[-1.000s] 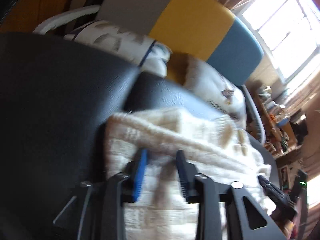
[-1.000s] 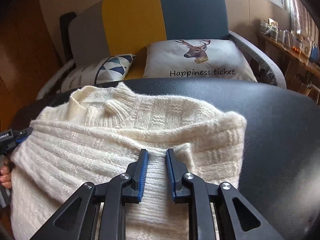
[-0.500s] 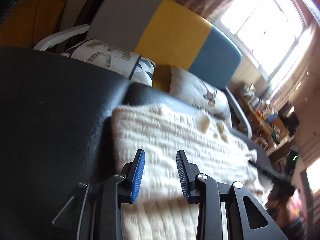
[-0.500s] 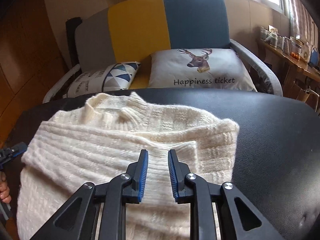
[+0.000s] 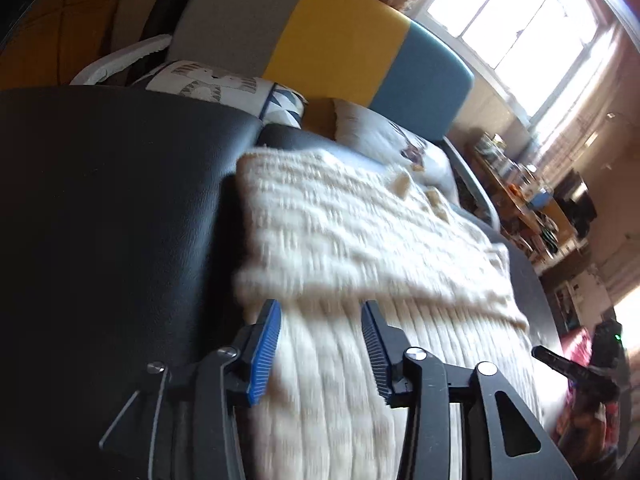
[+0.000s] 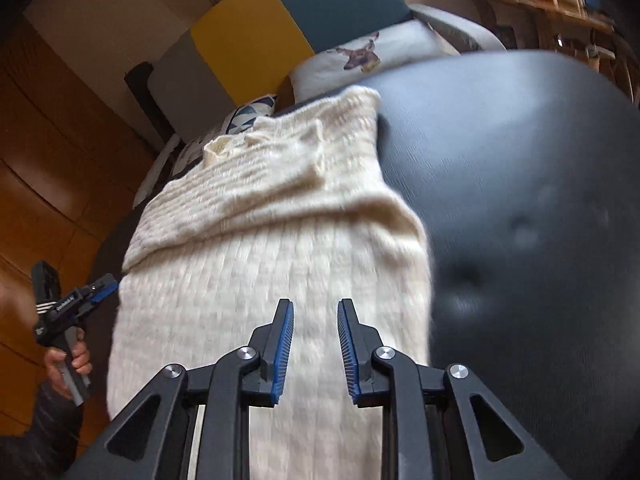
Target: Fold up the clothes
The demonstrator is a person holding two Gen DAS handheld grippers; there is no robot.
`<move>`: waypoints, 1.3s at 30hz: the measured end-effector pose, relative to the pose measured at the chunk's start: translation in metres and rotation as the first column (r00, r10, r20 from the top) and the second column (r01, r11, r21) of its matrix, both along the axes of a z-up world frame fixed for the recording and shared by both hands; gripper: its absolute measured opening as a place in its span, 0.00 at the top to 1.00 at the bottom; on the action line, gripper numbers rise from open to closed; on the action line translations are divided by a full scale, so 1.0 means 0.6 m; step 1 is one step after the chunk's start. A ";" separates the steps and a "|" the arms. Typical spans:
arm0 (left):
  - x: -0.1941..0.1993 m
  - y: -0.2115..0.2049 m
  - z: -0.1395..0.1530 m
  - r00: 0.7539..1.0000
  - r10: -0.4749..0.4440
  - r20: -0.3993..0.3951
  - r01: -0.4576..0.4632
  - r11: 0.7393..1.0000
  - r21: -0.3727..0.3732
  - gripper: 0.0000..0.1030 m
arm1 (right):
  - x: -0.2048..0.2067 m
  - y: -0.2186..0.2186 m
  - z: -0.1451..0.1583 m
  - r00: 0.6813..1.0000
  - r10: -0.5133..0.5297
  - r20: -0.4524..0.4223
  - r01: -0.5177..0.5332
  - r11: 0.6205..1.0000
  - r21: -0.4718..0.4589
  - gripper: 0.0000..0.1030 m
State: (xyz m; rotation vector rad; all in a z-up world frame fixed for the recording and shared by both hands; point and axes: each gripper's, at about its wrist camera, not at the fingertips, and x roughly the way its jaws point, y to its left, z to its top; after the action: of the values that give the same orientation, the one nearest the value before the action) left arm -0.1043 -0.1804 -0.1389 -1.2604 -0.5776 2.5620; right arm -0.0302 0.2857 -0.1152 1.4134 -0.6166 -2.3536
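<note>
sweater (image 5: 360,240) flat on black table (image 5: 100,200), top part folded over lower half | left tongs (image 5: 320,344), right tongs (image 6: 314,344) just been opening, empty, above sweater's near end | likely let go after fold

The left gripper (image 5: 320,312) pointed steeply downward, jaws parted and just opening, nothing clamped between the blue pads. The right gripper (image 6: 314,312) matched that pose, its gap narrower. The left hand (image 6: 66,360) gripped its handle.
</note>
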 end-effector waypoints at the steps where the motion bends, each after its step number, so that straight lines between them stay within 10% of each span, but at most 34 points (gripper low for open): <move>1: 0.026 -0.004 -0.004 1.000 -0.023 0.012 0.023 1.000 0.008 0.55 | 0.028 0.019 -0.007 1.000 0.005 0.031 -0.004 1.000 -0.028 0.72; 7: 0.171 -0.009 -0.025 0.989 -0.134 0.061 0.132 0.991 0.039 0.54 | 0.152 0.105 -0.031 0.990 -0.038 0.133 0.059 0.986 -0.158 0.67; 16: 0.244 0.017 -0.026 0.983 -0.177 0.057 0.177 0.984 -0.002 0.45 | 0.146 0.055 -0.077 0.987 0.118 0.105 -0.061 0.900 -0.431 0.67; 22: 0.270 0.025 -0.029 0.984 -0.175 0.035 0.176 0.984 -0.024 0.46 | 0.138 0.018 -0.066 0.981 0.177 0.076 -0.136 0.916 -0.378 0.67; 29: 0.274 0.038 -0.038 0.984 -0.169 0.056 0.168 0.986 0.017 0.78 | 0.148 0.004 -0.059 0.977 0.213 0.017 -0.196 0.928 -0.318 0.67; 33: 0.276 0.039 -0.040 0.991 -0.119 0.069 0.119 0.993 0.006 0.90 | 0.138 0.001 -0.064 0.977 0.204 0.057 -0.183 0.949 -0.256 0.92; 39: 0.268 0.024 -0.042 0.990 -0.100 0.100 0.094 0.994 0.056 0.91 | 0.146 -0.014 -0.060 0.969 0.245 0.034 -0.232 0.947 -0.224 0.91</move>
State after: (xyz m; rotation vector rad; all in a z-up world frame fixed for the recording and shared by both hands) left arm 0.0562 -0.1659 -0.1638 -1.3737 -0.5827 2.4003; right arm 0.0573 0.2771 -0.1515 1.3811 -0.6574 -1.9958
